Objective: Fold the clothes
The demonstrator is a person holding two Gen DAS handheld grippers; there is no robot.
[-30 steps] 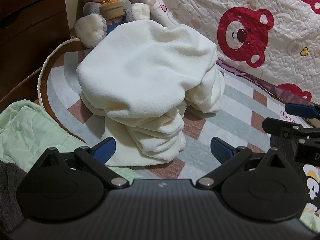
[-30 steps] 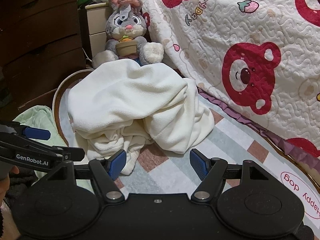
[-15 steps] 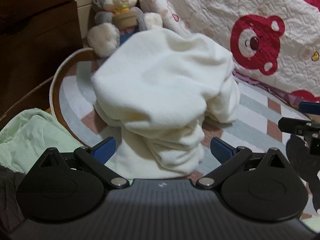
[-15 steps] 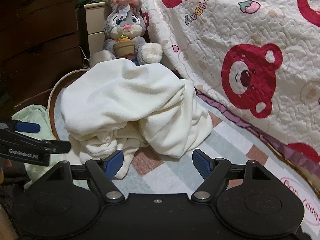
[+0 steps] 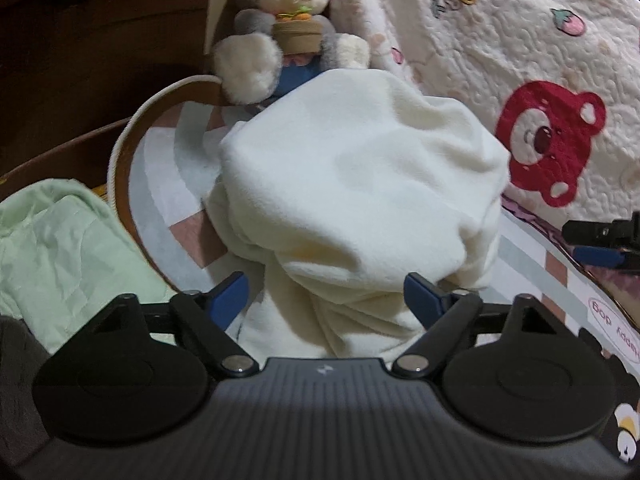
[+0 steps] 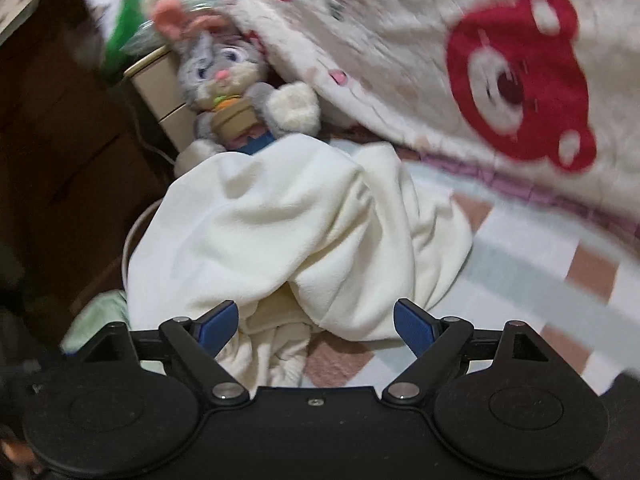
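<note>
A cream fleece garment (image 5: 360, 200) lies bunched in a heap on the striped rug (image 5: 168, 184); the right wrist view shows the same cream garment (image 6: 288, 240). My left gripper (image 5: 326, 300) is open, its blue pads close on either side of the heap's near folds. My right gripper (image 6: 316, 320) is open too, just short of the heap's front edge, and its fingers (image 5: 600, 240) show at the right edge of the left wrist view. Nothing is held. The garment's underside and sleeves are hidden in the folds.
A grey plush rabbit (image 6: 232, 80) sits right behind the heap, against a cream drawer unit. A quilted bedspread with red bears (image 5: 540, 120) hangs along the right. A pale green cloth (image 5: 60, 248) lies at the left. Dark wooden furniture (image 5: 80, 40) stands at the far left.
Both grippers have moved forward toward the cream heap, which now looks larger. The right wrist view has swung and blurred. Both stay open; the garment has not moved.
</note>
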